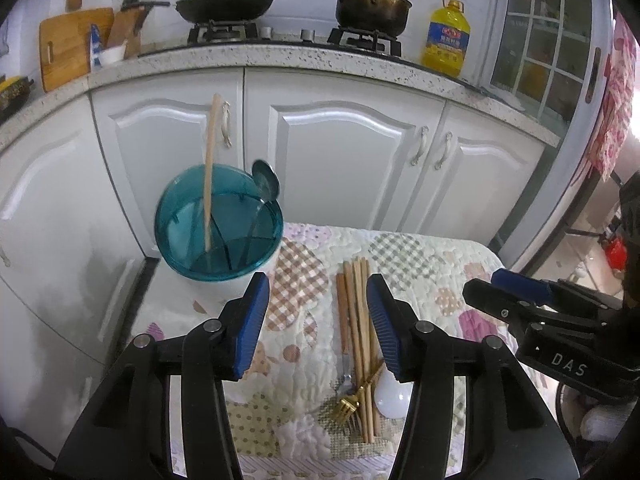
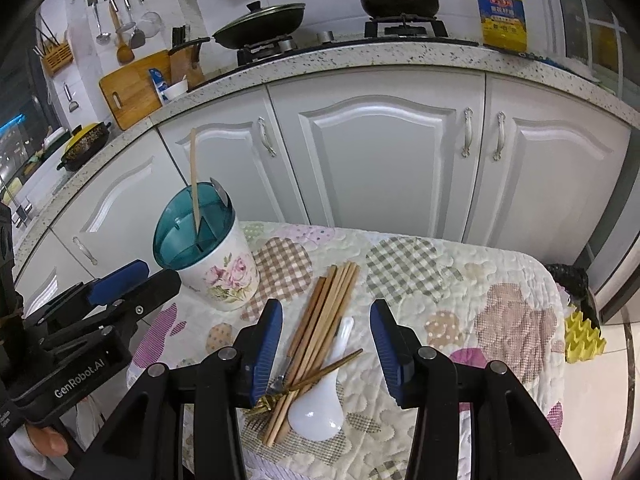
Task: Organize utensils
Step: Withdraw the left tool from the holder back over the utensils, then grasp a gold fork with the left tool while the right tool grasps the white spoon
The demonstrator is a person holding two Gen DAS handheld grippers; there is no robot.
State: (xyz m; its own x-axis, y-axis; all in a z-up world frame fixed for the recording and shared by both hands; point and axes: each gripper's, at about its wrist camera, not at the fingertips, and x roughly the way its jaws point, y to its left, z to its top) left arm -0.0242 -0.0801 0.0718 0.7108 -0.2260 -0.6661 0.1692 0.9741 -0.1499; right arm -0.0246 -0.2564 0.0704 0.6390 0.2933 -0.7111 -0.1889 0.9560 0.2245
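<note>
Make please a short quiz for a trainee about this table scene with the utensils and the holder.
1. True or false: the utensil holder already has one wooden chopstick standing in it.
2. What lies beside the loose chopsticks on the quilted cloth? A) white spoon B) knife C) ladle
3. Fill in: the left tongs and right tongs are both ____ and hold nothing.

Key: 1 true; 2 A, the white spoon; 3 open.

The white spoon [image 1: 390, 394] lay partly hidden behind the left gripper's right finger [image 1: 386, 330], the forks' handles [image 2: 280, 384] were buried under the chopsticks [image 2: 320, 320], and the holder's [image 1: 218, 224] compartments blurred.
</note>
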